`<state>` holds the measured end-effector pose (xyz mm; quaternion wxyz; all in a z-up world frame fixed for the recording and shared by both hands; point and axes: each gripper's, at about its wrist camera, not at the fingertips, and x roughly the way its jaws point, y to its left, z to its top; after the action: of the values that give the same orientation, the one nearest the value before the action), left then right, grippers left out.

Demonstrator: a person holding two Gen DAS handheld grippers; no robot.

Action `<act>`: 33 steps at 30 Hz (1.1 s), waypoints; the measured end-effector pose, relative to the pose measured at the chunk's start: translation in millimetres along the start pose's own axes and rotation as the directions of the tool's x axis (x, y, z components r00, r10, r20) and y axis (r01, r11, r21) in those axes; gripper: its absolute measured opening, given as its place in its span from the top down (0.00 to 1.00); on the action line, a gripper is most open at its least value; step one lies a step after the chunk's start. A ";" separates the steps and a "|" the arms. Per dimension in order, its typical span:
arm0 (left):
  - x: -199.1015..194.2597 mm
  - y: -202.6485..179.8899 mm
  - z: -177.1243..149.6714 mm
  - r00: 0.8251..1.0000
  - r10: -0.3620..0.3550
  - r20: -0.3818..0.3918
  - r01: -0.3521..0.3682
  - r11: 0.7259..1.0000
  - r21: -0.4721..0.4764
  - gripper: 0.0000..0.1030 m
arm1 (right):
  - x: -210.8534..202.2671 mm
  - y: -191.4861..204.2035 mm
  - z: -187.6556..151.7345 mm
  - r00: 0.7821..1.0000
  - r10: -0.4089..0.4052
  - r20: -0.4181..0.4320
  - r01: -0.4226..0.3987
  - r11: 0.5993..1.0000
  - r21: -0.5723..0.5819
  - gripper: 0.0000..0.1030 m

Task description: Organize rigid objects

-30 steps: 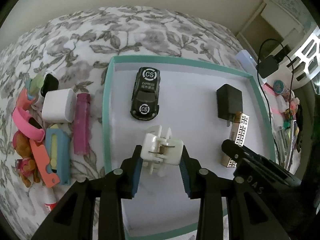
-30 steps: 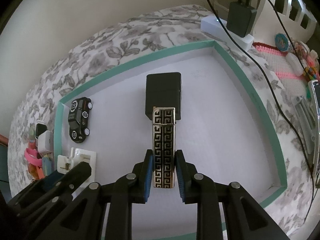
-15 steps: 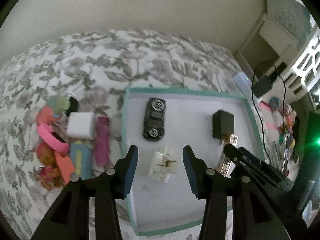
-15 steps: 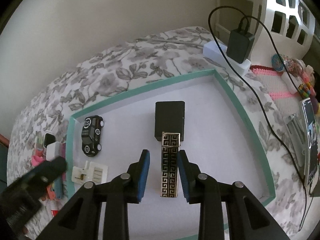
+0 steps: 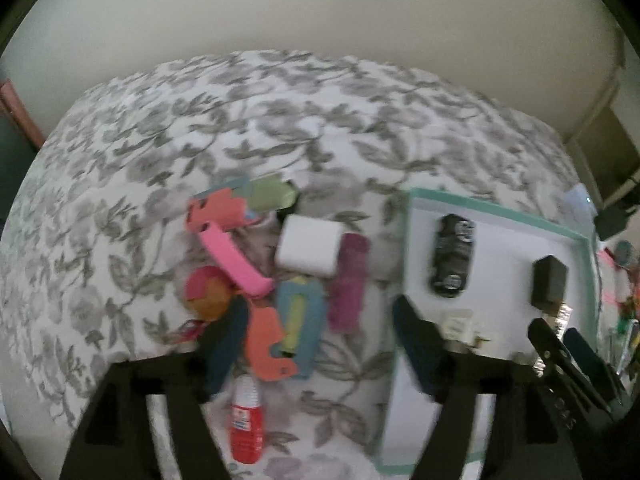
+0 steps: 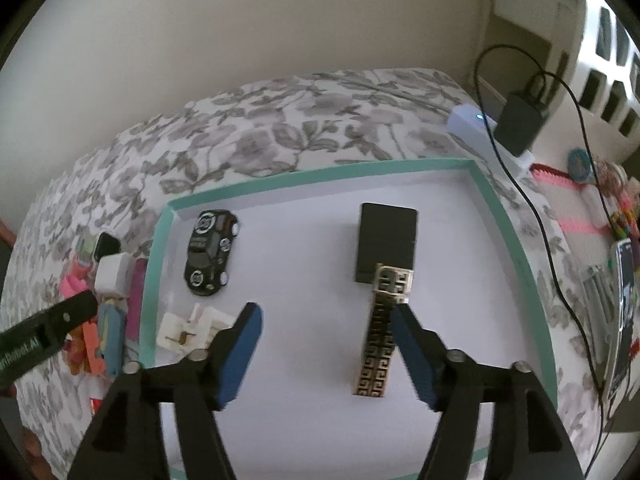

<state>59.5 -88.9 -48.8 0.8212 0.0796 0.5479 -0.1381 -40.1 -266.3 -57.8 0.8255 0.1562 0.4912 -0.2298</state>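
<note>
A white tray with a teal rim (image 6: 320,174) lies on the flowered bedspread. In it are a black toy car (image 6: 210,250), a white clip (image 6: 188,330), a black charger block (image 6: 386,242) and a gold-and-black patterned bar (image 6: 380,332). My right gripper (image 6: 326,354) hangs open above the tray floor, with the bar lying free by its right finger. My left gripper (image 5: 320,344) is open over the bedspread just left of the tray rim (image 5: 402,264). A pile lies ahead of it: a white cube (image 5: 310,250), a magenta bar (image 5: 348,282), a blue piece (image 5: 298,320) and a pink band (image 5: 236,260).
A red bottle (image 5: 246,424) and an orange piece (image 5: 266,344) lie near my left finger. Right of the tray are a power strip (image 6: 476,126) with a black adapter (image 6: 520,120) and cable, a phone (image 6: 624,320) and small clutter. A wall stands behind the bed.
Both grippers let go and opened wide: the clip and the patterned bar now lie loose in the tray. My left gripper swung left to face the pile outside the tray; the right one pulled back.
</note>
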 end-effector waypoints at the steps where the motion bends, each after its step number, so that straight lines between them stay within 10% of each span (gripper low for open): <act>1: 0.3 3.1 0.2 1.000 0.006 0.001 -0.006 1.000 -0.006 0.18 | -0.1 2.6 -0.3 1.000 0.005 0.001 -0.005 1.000 -0.009 0.24; 10: -1.9 38.3 4.8 0.993 0.117 0.008 -0.117 0.992 -0.055 0.16 | -5.9 17.7 -0.5 0.999 0.038 0.017 -0.038 0.999 -0.023 0.05; 33: -7.4 126.2 -8.5 0.984 0.156 -0.084 -0.169 0.969 -0.178 0.04 | -12.9 157.5 -27.7 0.976 0.196 -0.092 -0.216 0.925 -0.312 0.04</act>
<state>88.9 34.3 -47.8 0.8141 0.0526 0.5781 -0.0162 18.0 -116.8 -54.3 0.8446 0.0774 0.5270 -0.0542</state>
